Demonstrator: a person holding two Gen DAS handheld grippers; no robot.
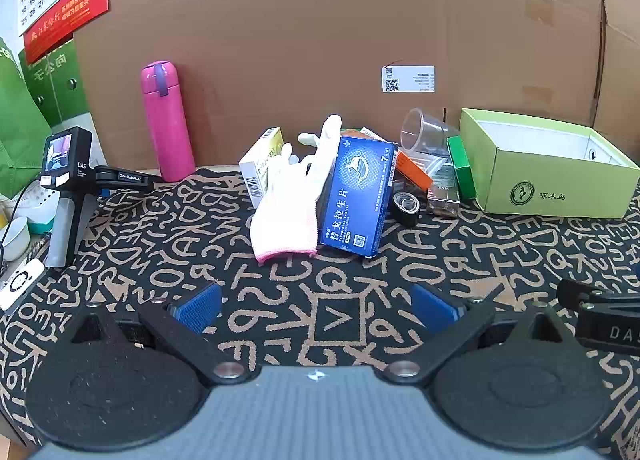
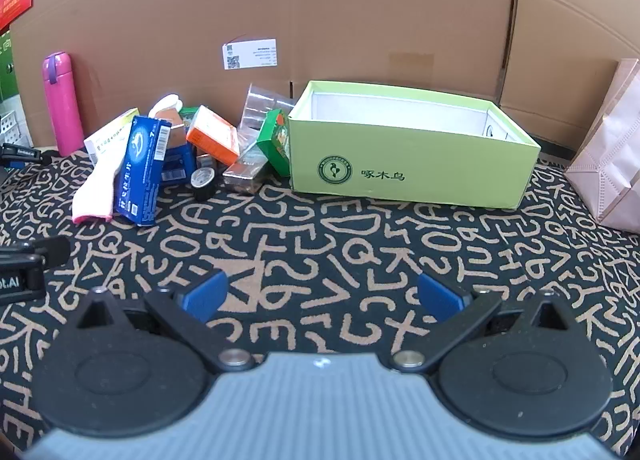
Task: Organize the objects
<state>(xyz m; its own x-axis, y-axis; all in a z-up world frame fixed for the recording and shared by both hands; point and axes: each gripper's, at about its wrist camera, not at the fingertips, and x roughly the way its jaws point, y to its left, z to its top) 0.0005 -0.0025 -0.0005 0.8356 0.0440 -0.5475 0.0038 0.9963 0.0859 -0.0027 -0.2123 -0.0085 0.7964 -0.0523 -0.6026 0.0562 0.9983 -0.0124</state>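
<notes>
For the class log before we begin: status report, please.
Left gripper and right gripper open, empty. Blue medicine box and white glove piled beside green box. Path clear.

The left gripper [image 1: 316, 306] hangs wide apart and empty over the lettered cloth [image 1: 160, 260], with the blue box [image 1: 356, 196] leaning on the white glove [image 1: 288, 204] at twelve o'clock — green box [image 1: 548, 176] at two, pink flask [image 1: 166, 120] at eleven.
</notes>
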